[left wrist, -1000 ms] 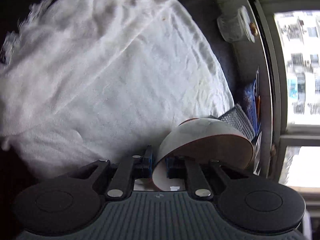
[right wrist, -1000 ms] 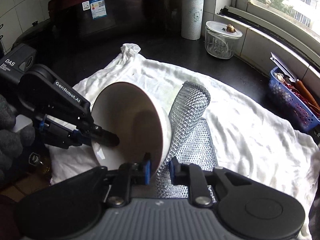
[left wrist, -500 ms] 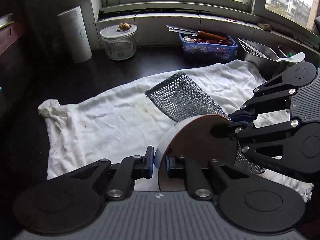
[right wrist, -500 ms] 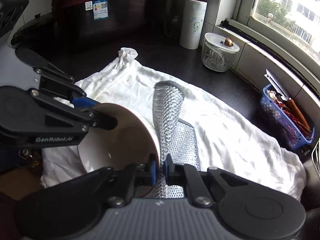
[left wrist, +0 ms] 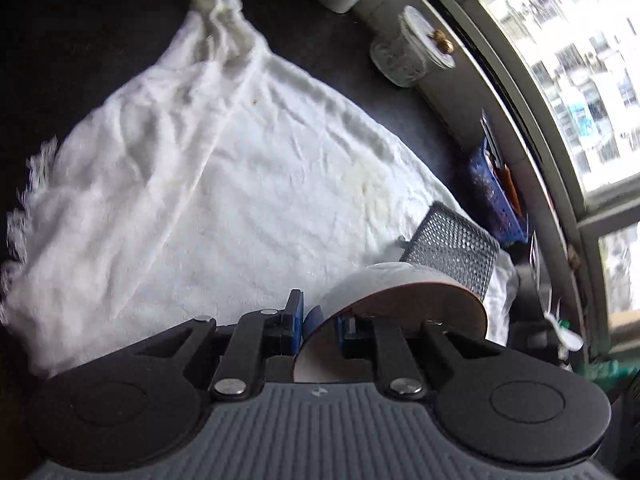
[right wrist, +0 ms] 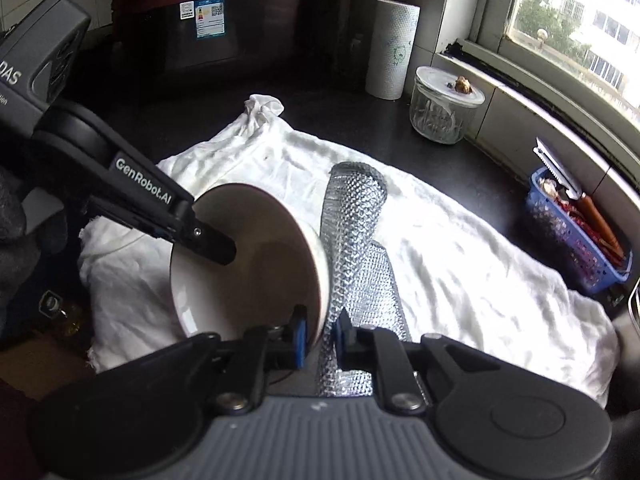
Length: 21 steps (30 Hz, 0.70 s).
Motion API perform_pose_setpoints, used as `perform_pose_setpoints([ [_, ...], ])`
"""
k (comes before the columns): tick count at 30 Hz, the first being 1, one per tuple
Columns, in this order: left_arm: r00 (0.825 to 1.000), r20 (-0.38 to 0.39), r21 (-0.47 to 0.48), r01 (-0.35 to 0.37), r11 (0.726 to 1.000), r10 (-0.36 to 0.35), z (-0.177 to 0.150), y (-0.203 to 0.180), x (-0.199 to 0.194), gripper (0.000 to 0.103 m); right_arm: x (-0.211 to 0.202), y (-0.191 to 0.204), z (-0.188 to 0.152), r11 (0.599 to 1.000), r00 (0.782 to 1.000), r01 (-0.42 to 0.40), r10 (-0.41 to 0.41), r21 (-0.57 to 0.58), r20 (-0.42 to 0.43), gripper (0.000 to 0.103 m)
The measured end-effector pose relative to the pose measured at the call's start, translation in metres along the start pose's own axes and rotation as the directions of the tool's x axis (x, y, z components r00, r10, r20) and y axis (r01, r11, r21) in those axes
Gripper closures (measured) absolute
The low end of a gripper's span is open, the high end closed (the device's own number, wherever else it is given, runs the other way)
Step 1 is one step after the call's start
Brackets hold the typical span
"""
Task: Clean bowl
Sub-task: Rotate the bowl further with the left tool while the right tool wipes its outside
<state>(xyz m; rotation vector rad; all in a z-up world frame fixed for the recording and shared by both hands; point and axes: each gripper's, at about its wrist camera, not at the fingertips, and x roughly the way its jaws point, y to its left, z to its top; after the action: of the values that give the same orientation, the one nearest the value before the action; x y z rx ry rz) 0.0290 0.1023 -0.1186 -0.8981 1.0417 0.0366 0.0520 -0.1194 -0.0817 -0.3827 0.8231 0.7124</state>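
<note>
A bowl (right wrist: 256, 264), white outside and brownish inside, is held tilted on its side above a white towel (right wrist: 460, 240). My left gripper (right wrist: 200, 236) grips its rim from the left, one finger inside. In the left wrist view the bowl (left wrist: 400, 292) wall sits between the blue pads of that gripper (left wrist: 318, 322), whose jaws are opening slightly. My right gripper (right wrist: 320, 332) pinches a silver mesh cloth (right wrist: 352, 216) against the outside of the bowl's wall, one pad inside the bowl. Its jaws are opening too. The mesh cloth (left wrist: 452, 244) shows behind the bowl.
On the dark counter stand a paper towel roll (right wrist: 392, 48), a lidded glass jar (right wrist: 444, 108) and a blue basket (right wrist: 576, 232) under the window sill. A big dark pot (right wrist: 208, 28) is at the back. A gloved hand (right wrist: 16, 220) holds the left gripper.
Half a second ago the left gripper had swung the bowl round toward the window; it has swung back to about its earlier pose. The mesh cloth has stayed against the bowl's outside.
</note>
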Motion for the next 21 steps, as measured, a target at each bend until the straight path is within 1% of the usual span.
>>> perform_pose_setpoints([
  [2,1.0,-0.026,-0.097,0.014,0.995,-0.016,-0.001,0.012,0.003,0.087,0.002,-0.001,-0.002,0.999,1.0,-0.02,0.02,0.025,-0.007,0.086],
  [4,0.996,-0.066,-0.232,0.041,0.972,-0.058,-0.004,0.028,0.009,0.087,0.003,0.002,-0.003,0.999,1.0,-0.026,0.026,0.025,-0.012,0.086],
  [5,0.995,-0.071,-0.269,0.05,0.962,-0.071,-0.005,0.032,0.011,0.087,0.004,0.004,-0.003,1.0,1.0,-0.021,0.021,0.019,-0.013,0.086],
  [7,0.993,-0.072,-0.318,0.065,0.946,-0.092,-0.007,0.038,0.011,0.087,0.004,0.005,-0.004,1.0,1.0,-0.019,0.02,0.02,-0.014,0.086],
  [10,0.992,-0.079,-0.332,0.066,0.941,-0.098,-0.007,0.039,0.012,0.088,0.005,0.004,-0.006,0.999,1.0,-0.025,0.025,0.038,-0.006,0.086],
  [11,0.993,-0.081,-0.305,0.06,0.951,-0.088,-0.006,0.037,0.012,0.088,0.004,0.004,-0.006,0.999,1.0,-0.023,0.023,0.039,-0.004,0.086],
  [12,0.995,-0.084,-0.231,0.039,0.972,-0.06,-0.005,0.029,0.011,0.088,0.004,0.004,-0.007,0.999,1.0,-0.022,0.022,0.04,-0.001,0.086],
  [13,0.997,-0.08,-0.124,0.005,0.992,-0.015,-0.004,0.018,0.009,0.088,0.004,0.004,-0.007,0.999,1.0,-0.024,0.024,0.042,0.001,0.086],
  [14,0.997,-0.058,0.012,-0.042,0.999,0.043,-0.004,0.003,0.007,0.088,0.003,0.002,-0.007,0.998,1.0,-0.028,0.028,0.048,0.002,0.087],
  [15,0.995,-0.017,0.163,-0.092,0.982,0.096,-0.008,-0.014,0.004,0.088,0.003,0.001,-0.006,0.998,1.0,-0.03,0.03,0.052,0.003,0.089],
  [16,0.989,0.032,0.307,-0.145,0.941,0.142,-0.011,-0.031,0.001,0.088,0.002,0.0,-0.005,0.998,1.0,-0.03,0.03,0.053,0.006,0.091],
  [17,0.981,0.087,0.443,-0.195,0.875,0.175,-0.016,-0.048,-0.001,0.088,0.001,-0.002,-0.005,0.998,1.0,-0.03,0.03,0.054,0.009,0.091],
  [18,0.972,0.14,0.566,-0.234,0.79,0.188,-0.023,-0.064,-0.003,0.088,-0.001,-0.003,-0.003,0.998,1.0,-0.024,0.023,0.05,0.011,0.092],
  [19,0.964,0.18,0.649,-0.264,0.713,0.194,-0.029,-0.076,-0.003,0.088,-0.003,-0.003,0.0,0.999,1.0,-0.008,0.007,0.035,0.014,0.093],
  [20,0.958,0.213,0.706,-0.288,0.647,0.194,-0.034,-0.085,-0.003,0.087,-0.004,-0.004,0.003,1.0,1.0,0.005,-0.006,0.024,0.017,0.094],
  [21,0.944,0.267,0.776,-0.33,0.537,0.194,-0.044,-0.096,-0.001,0.086,-0.006,-0.005,0.005,1.0,1.0,0.014,-0.014,0.016,0.018,0.094],
])
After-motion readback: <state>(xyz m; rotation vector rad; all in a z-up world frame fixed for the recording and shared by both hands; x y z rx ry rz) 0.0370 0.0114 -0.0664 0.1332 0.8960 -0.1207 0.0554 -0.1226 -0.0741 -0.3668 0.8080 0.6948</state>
